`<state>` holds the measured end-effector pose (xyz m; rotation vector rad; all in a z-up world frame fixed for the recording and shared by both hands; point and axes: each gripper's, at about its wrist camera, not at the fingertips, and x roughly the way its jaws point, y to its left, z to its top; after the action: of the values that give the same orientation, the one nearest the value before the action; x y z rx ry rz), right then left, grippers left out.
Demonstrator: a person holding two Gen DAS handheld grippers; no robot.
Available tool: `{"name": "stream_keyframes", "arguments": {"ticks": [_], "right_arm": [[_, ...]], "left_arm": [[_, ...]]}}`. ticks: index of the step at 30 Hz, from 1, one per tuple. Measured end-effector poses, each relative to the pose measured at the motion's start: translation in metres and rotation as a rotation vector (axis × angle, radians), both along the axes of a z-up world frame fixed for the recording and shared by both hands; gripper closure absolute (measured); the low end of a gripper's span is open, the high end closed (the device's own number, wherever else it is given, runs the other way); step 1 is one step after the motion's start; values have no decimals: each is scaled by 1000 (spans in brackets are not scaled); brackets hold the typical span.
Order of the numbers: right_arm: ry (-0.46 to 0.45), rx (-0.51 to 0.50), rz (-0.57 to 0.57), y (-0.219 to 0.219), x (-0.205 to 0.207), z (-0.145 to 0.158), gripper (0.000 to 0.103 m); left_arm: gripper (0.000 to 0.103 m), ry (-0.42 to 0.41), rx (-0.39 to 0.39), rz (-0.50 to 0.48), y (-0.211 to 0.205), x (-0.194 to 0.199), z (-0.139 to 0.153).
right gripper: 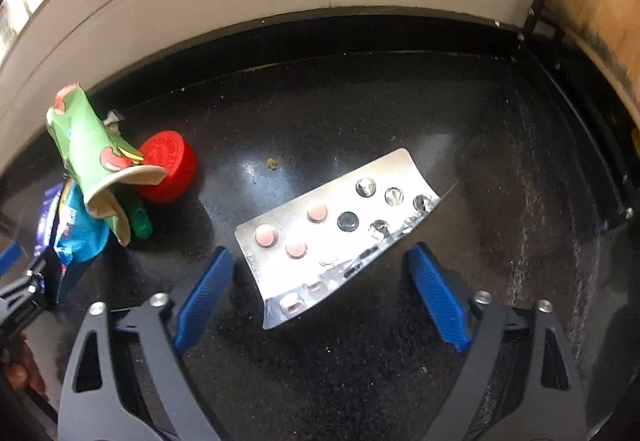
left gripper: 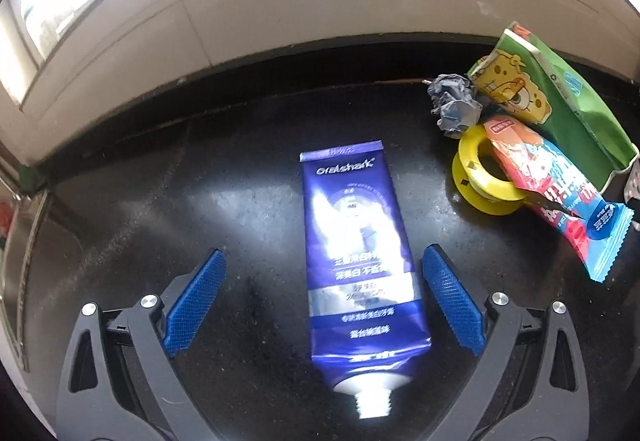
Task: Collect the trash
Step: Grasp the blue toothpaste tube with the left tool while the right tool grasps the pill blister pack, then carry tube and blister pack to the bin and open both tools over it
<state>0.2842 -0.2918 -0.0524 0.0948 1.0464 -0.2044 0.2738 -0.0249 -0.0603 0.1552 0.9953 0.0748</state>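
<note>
A blue toothpaste tube (left gripper: 356, 253) lies flat on the black counter, its open neck toward me. My left gripper (left gripper: 324, 261) is open with a blue finger on each side of the tube, not touching it. In the right wrist view a silver pill blister pack (right gripper: 332, 229) lies on the counter. My right gripper (right gripper: 320, 261) is open and straddles its near end. To the right of the tube lie a crumpled grey wad (left gripper: 454, 103), a yellow tape ring (left gripper: 480, 177), a green snack bag (left gripper: 556, 105) and a red-blue wrapper (left gripper: 560, 193).
A red cap (right gripper: 170, 167), a green bag (right gripper: 100, 161) and a small green bottle (right gripper: 141, 221) lie left of the blister pack. A white tiled wall (left gripper: 320, 1) backs the counter. A metal sink (left gripper: 24, 241) is at far left. A wooden board (right gripper: 592, 1) stands at right.
</note>
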Motion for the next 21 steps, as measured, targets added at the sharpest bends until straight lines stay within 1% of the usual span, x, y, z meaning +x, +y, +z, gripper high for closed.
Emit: {"name": "stream_keyframes", "arguments": {"ticks": [1, 2, 3, 4, 5, 6, 10, 13, 16, 19, 21], "right_arm": [[-6, 3, 8, 1, -1, 2, 40], [-8, -1, 10, 1, -2, 3, 54], [-10, 7, 14, 1, -4, 5, 65], [-9, 21, 13, -1, -6, 7, 87], [-9, 38, 20, -3, -10, 8, 93], [-11, 37, 26, -4, -14, 9, 97], [-56, -2, 69, 3, -41, 25, 101], [-106, 5, 102, 8, -68, 43, 101], [-145, -6, 151, 22, -95, 60, 101], [-165, -2, 183, 31, -117, 69, 101], [-170, 14, 201, 38, -132, 69, 101]], "left_arm": [[30, 2, -44, -16, 3, -3, 1], [41, 3, -69, -27, 14, -2, 2], [51, 3, -75, -30, 14, -4, 3], [52, 11, -73, -30, 16, -6, 4], [52, 18, -86, -39, 17, -9, 4], [52, 20, -89, -44, 18, -12, 5], [52, 4, -77, -60, 14, -35, 13], [52, -15, -107, -65, 19, -58, 28], [52, -44, -112, -86, 16, -80, 38], [52, -57, -140, -90, 21, -106, 50], [52, -72, -132, -94, 19, -124, 54]]}}
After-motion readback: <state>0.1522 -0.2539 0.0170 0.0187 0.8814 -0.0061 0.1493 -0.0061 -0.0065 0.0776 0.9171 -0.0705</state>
